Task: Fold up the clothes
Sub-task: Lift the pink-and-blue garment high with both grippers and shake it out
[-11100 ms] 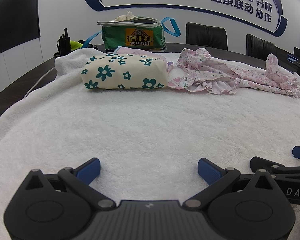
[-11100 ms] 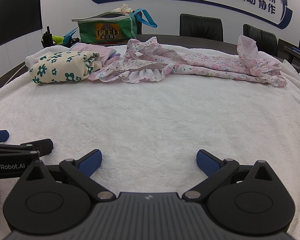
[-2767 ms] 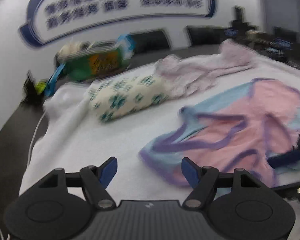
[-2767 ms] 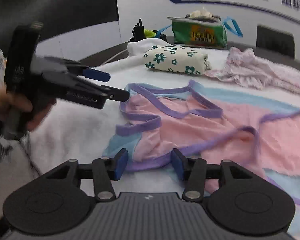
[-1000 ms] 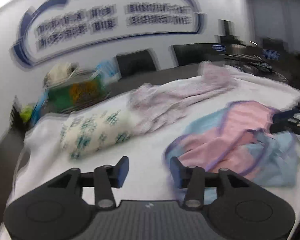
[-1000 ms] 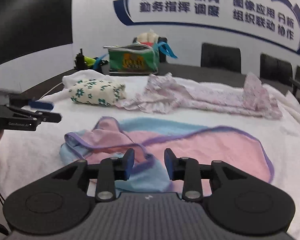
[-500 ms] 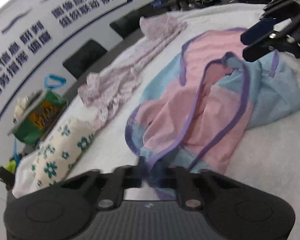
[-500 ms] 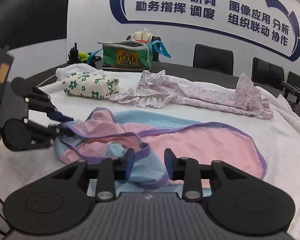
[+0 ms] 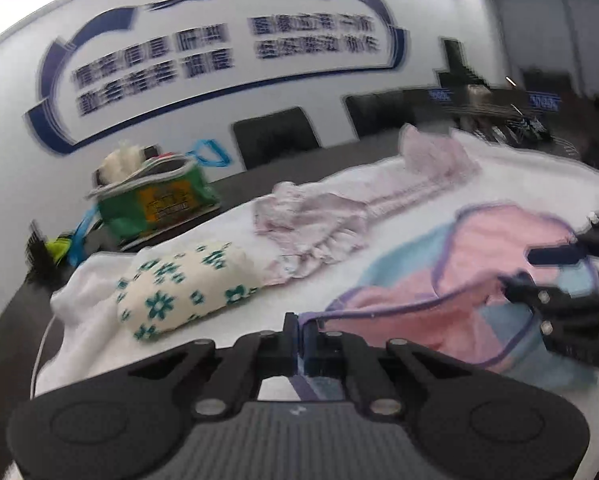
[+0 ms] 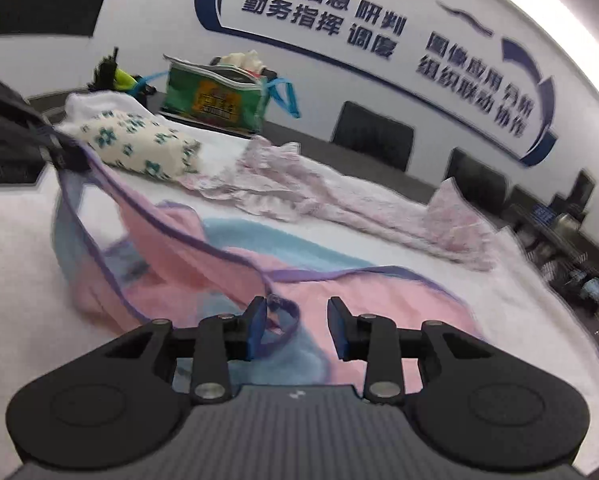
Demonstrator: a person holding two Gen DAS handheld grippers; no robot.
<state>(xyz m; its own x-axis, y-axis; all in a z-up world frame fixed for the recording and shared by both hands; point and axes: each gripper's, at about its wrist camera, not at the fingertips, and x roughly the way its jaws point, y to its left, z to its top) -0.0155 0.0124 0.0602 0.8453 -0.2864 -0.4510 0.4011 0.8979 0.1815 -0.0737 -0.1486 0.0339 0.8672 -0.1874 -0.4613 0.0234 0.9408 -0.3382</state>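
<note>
The left claw (image 9: 304, 330) is seen clamped shut on the purple-trimmed edge of the pink and blue garment (image 9: 495, 276), which is pinched between its two blue pads and drawn up off the white towel (image 9: 259, 304) just ahead of the fingers. From that pinch the purple hem is stretched away to the right, toward the right claw (image 9: 539, 276), whose dark fingers are seen over the cloth at the right of the left wrist view.

In the right wrist view the right claw (image 10: 297, 322) is held with its fingers apart. A loop of the garment (image 10: 227, 276) hem lies against the inner face of its left pad, while the right pad is clear of the cloth; nothing is pinched there. The rest of the garment is spread on the towel (image 10: 19, 240) ahead of and to the left of this claw, and one corner is lifted at the far left, where the left claw (image 10: 65, 156) holds it.

Beyond both claws a folded cream bundle with green flowers (image 9: 183, 284) is laid on the towel, and just beside it to the right a crumpled pale pink floral garment (image 9: 339, 220) is stretched out. Further back a green bag (image 9: 155, 200) is set on the dark table (image 9: 3, 328).
</note>
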